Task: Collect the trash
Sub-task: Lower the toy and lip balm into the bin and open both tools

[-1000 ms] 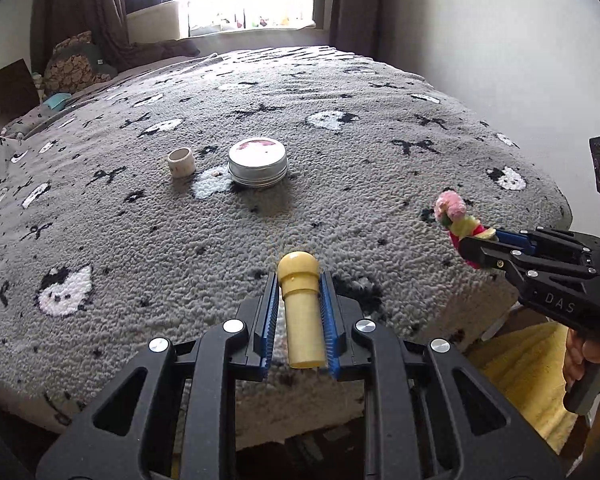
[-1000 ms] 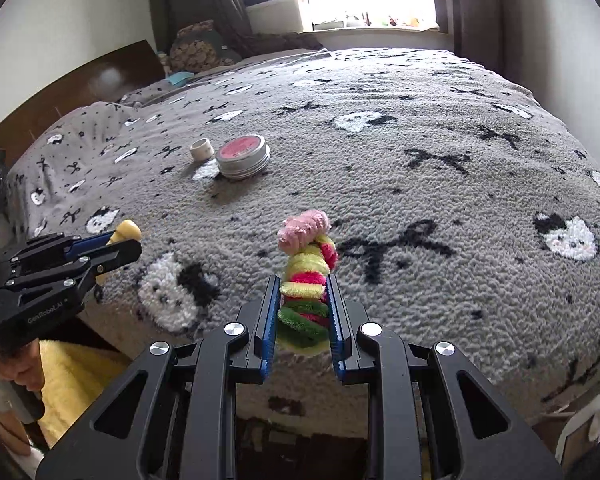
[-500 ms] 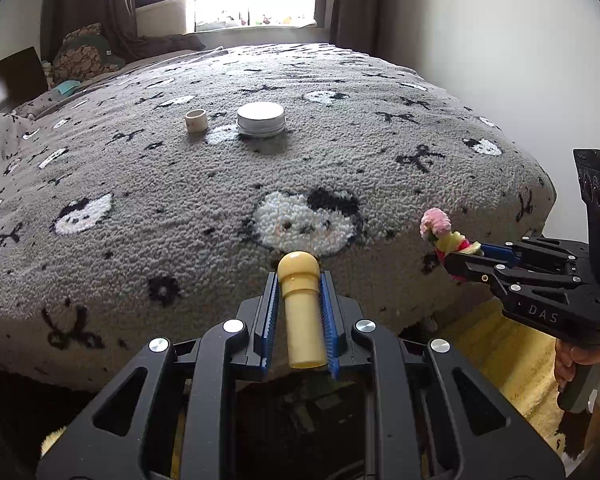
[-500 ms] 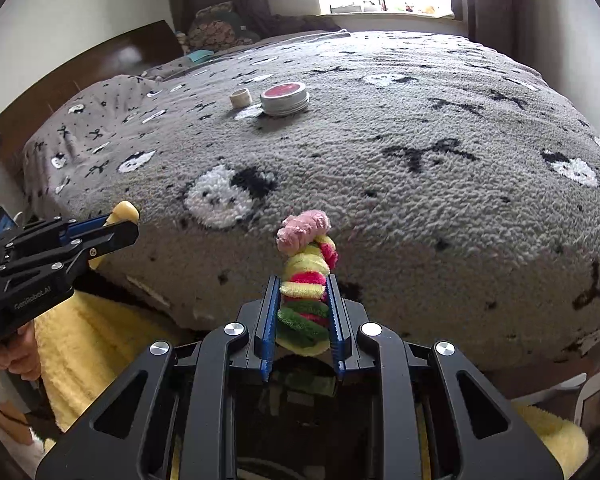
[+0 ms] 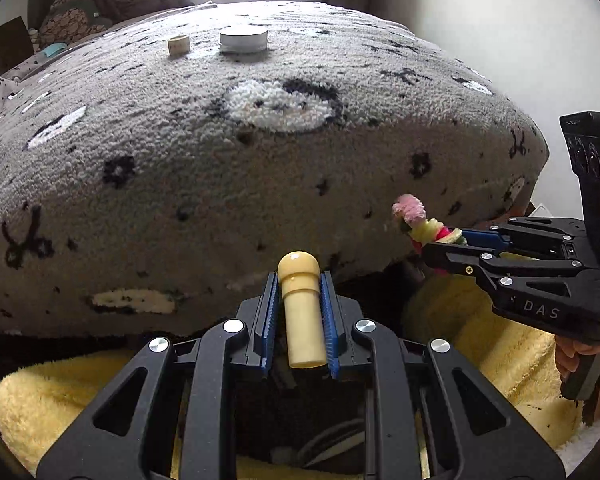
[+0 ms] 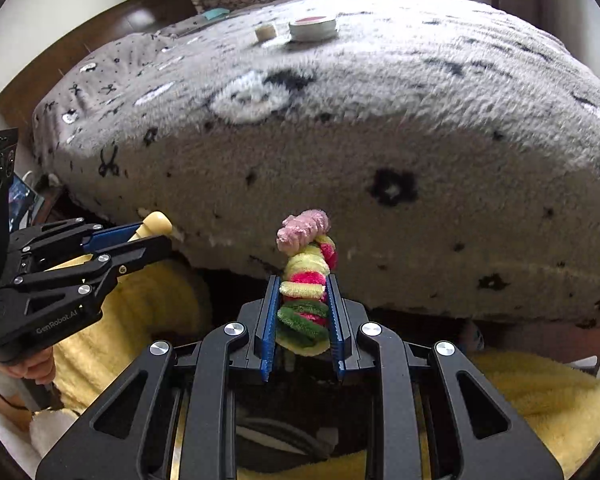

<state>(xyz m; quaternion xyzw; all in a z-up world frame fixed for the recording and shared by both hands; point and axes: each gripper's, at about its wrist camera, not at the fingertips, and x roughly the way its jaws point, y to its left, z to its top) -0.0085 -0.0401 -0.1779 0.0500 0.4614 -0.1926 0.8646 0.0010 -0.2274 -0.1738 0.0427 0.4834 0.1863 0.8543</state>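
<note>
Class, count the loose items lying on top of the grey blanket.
2: a small beige ring and, just right of it, a round tin, both far back on the grey blanket. Others may be hidden.

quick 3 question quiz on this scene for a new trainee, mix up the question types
1. True or false: the left gripper is shut on the cream peg-shaped piece.
2. Multiple choice: what does the right gripper hold? A) a metal tin B) a fuzzy multicoloured twisted piece C) nothing
3. Short answer: which two small things lie on top of the grey blanket, far from both grippers?

Key
1. True: both blue pads press on its sides.
2. B: the fuzzy multicoloured twisted piece sits clamped between the pads.
3. A round tin and a small cream ring, side by side, the ring on the left.
</note>
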